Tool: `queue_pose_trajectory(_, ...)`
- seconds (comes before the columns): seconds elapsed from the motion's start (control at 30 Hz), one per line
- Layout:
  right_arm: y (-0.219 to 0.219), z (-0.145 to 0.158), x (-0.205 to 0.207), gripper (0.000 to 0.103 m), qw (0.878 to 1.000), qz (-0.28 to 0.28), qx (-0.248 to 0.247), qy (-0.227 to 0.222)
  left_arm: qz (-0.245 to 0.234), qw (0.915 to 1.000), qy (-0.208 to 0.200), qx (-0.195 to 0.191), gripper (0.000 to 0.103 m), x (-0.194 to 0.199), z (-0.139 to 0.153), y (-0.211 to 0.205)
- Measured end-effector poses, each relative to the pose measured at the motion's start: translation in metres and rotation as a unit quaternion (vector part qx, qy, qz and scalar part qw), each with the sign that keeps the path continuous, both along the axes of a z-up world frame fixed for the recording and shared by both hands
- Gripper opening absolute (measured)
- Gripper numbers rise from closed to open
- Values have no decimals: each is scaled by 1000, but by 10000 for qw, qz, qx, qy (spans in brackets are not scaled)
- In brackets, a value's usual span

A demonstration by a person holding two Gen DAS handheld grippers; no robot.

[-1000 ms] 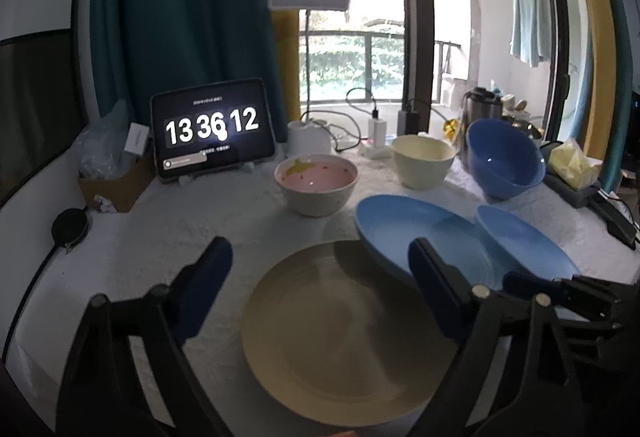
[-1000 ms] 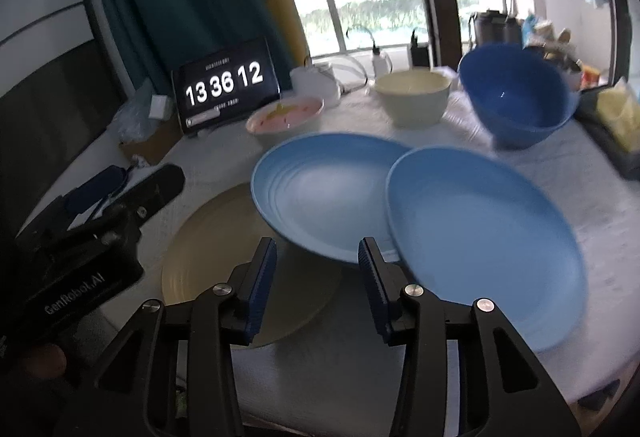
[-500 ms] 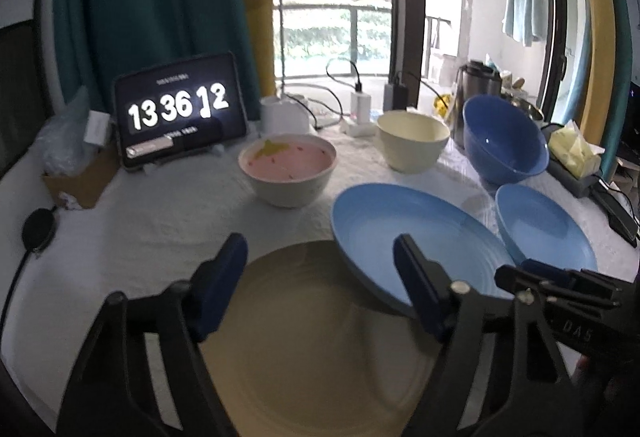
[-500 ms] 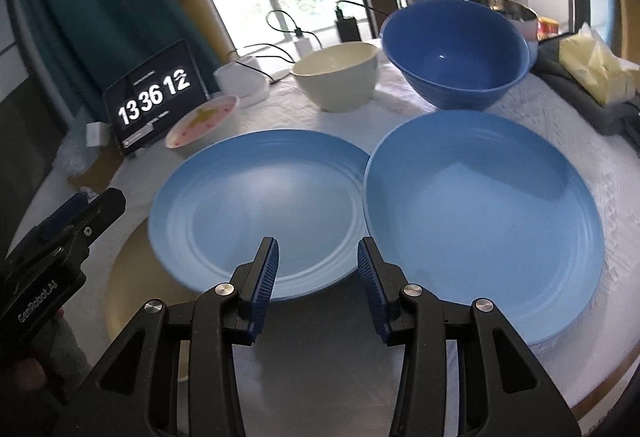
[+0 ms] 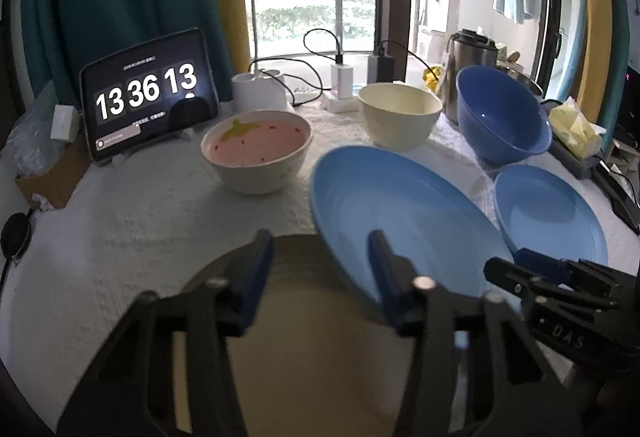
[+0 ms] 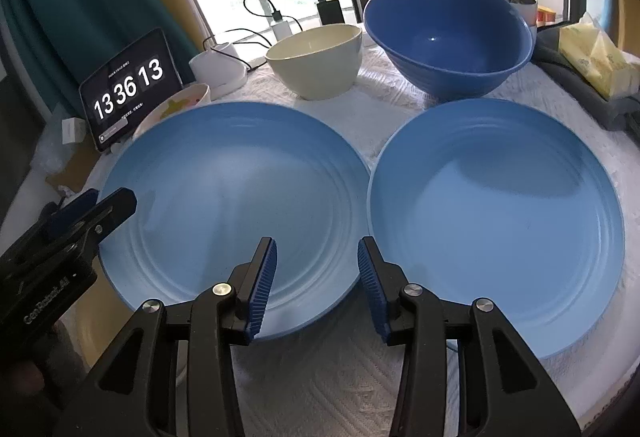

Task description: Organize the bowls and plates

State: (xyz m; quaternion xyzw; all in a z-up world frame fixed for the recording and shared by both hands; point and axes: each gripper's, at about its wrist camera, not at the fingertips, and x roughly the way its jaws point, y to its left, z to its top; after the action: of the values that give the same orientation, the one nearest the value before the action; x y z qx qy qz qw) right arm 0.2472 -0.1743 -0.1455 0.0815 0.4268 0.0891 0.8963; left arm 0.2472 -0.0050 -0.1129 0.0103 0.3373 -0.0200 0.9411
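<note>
Round, glossy blue plate (image 6: 236,197) with concentric ridges overlaps a matte tan plate (image 5: 320,377) on a white textured cloth (image 5: 152,221). Left gripper (image 5: 320,269), jaws just narrowed, straddles the tan plate's far rim, pads apart. Right gripper (image 6: 316,277), half open, brackets the blue plate's near rim, empty. Second blue plate (image 6: 496,221) lies right.

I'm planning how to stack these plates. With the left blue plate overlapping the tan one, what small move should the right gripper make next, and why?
Probably ease the right gripper forward so its open jaws straddle the near rim of the left blue plate. That plate lies partly on the tan plate, with nothing gripped yet. The left gripper, whose jaws have just been closing, hovers over both.
</note>
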Motion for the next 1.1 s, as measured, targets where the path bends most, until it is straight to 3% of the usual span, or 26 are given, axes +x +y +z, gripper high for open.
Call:
queue_pose_trajectory(0.1,0,2,-3,45,10000,-65,-48,-41,76,9999,87,40,28,3,-4,0)
queue_pose_trajectory(0.4,0,-2,-7,45,9999,-65,76,88,35,9997,248,-27,26,1,-11,4)
queue_pose_trajectory(0.63,4,5,-12,35,9997,-123,-201,-118,-11,9989,372,-290,26,-5,-13,12)
queue_pose_trajectory(1.1,18,18,-30,34,9990,-7,-322,-304,131,9987,201,-441,26,-34,-3,31)
